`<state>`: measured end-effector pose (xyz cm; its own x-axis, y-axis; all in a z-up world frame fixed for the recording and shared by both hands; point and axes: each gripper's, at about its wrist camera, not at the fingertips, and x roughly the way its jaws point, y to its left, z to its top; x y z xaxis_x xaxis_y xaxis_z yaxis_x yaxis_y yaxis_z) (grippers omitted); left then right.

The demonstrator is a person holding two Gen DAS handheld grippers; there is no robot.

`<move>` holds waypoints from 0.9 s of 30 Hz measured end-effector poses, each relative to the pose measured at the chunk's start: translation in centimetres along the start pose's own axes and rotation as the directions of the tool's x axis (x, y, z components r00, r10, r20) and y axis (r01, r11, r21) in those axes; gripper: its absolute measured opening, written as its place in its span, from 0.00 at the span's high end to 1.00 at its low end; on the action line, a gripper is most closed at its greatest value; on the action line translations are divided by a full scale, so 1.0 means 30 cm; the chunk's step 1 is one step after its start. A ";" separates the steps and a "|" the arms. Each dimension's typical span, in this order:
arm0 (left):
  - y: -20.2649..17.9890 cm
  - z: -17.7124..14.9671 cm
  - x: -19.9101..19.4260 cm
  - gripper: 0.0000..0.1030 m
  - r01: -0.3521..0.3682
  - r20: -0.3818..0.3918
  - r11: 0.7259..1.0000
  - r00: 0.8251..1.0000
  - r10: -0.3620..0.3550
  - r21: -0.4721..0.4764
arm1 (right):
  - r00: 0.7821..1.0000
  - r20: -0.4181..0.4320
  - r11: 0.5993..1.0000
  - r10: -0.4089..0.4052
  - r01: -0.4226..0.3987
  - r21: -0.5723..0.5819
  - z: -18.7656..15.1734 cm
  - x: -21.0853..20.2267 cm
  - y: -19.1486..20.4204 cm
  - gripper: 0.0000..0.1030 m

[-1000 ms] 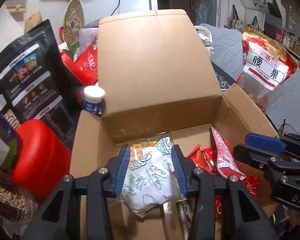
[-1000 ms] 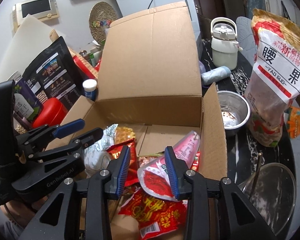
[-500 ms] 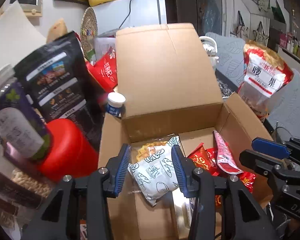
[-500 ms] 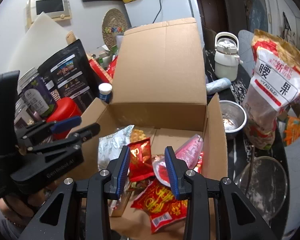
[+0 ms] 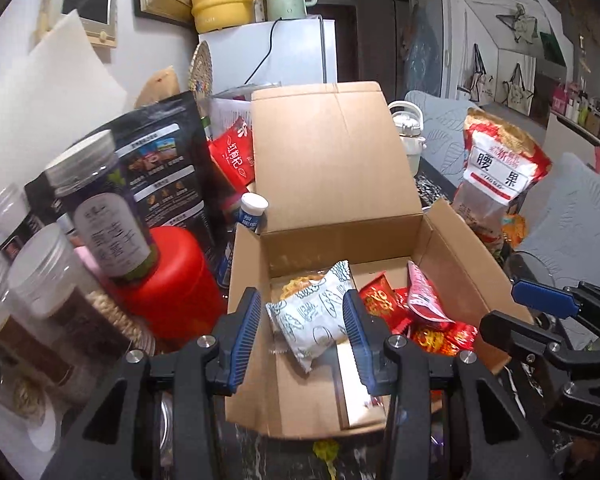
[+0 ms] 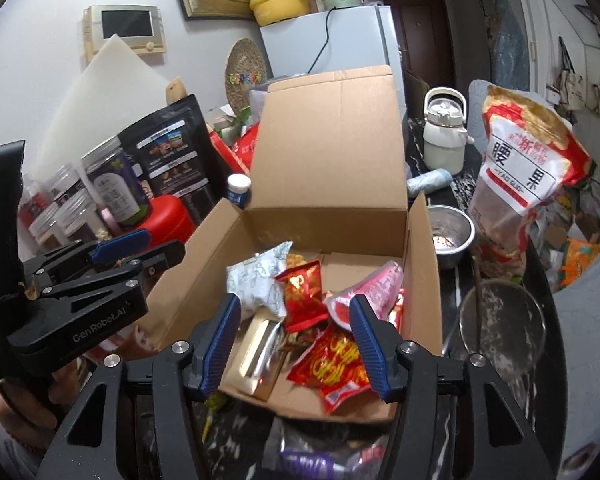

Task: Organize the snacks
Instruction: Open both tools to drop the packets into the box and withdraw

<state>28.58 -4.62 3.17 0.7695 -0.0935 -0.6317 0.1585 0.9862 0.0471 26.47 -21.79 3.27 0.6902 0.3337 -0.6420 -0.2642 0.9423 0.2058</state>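
An open cardboard box (image 5: 340, 240) (image 6: 324, 224) holds several snack packets. A white patterned packet (image 5: 312, 320) (image 6: 256, 284) lies at its left, red packets (image 6: 304, 292) in the middle, and a pink-red packet (image 6: 368, 292) at the right. My left gripper (image 5: 300, 332) (image 6: 156, 244) hovers over the box's left flap. It is partly open and empty, and the white packet lies below it. My right gripper (image 6: 294, 328) (image 5: 500, 306) is above the near edge with its jaws opening. The pink-red packet lies loose in the box beneath them.
Left of the box stand clear jars (image 5: 100, 208), a red canister (image 5: 172, 280) and a black pouch (image 5: 164, 168). To the right are a large cashew bag (image 6: 528, 168), a steel bowl (image 6: 452, 232), a mesh sieve (image 6: 504, 320) and a white kettle (image 6: 444, 136).
Both grippers have drawn back and up from the box. The right jaws have widened off the pink-red packet, which stays in the box. The white packet also stays inside.
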 end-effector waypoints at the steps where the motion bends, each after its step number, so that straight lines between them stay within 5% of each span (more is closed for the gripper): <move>1: 0.001 -0.007 -0.013 0.59 0.002 0.004 1.000 1.000 -0.002 -0.001 | 1.000 0.003 1.000 0.000 0.000 -0.003 -0.005 -0.010 0.005 0.45; 23: 0.059 -0.249 -0.318 0.59 0.039 0.039 0.999 0.999 -0.038 -0.033 | 0.999 0.036 1.000 0.011 -0.011 0.006 -0.275 -0.218 0.153 0.41; 25: 0.062 -0.272 -0.326 0.47 0.041 0.033 0.999 0.999 -0.040 -0.029 | 0.999 0.035 1.000 0.009 -0.009 0.011 -0.298 -0.225 0.160 0.41; 27: 0.066 -0.293 -0.331 0.15 0.049 0.036 0.998 0.998 -0.047 -0.031 | 0.999 0.031 1.000 0.008 -0.009 0.020 -0.324 -0.227 0.169 0.39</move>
<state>15.82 -0.54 2.75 0.7830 -0.1451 -0.6048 0.1763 0.9843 -0.0079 13.86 -19.55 1.51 0.7087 0.3422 -0.6169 -0.2570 0.9396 0.2260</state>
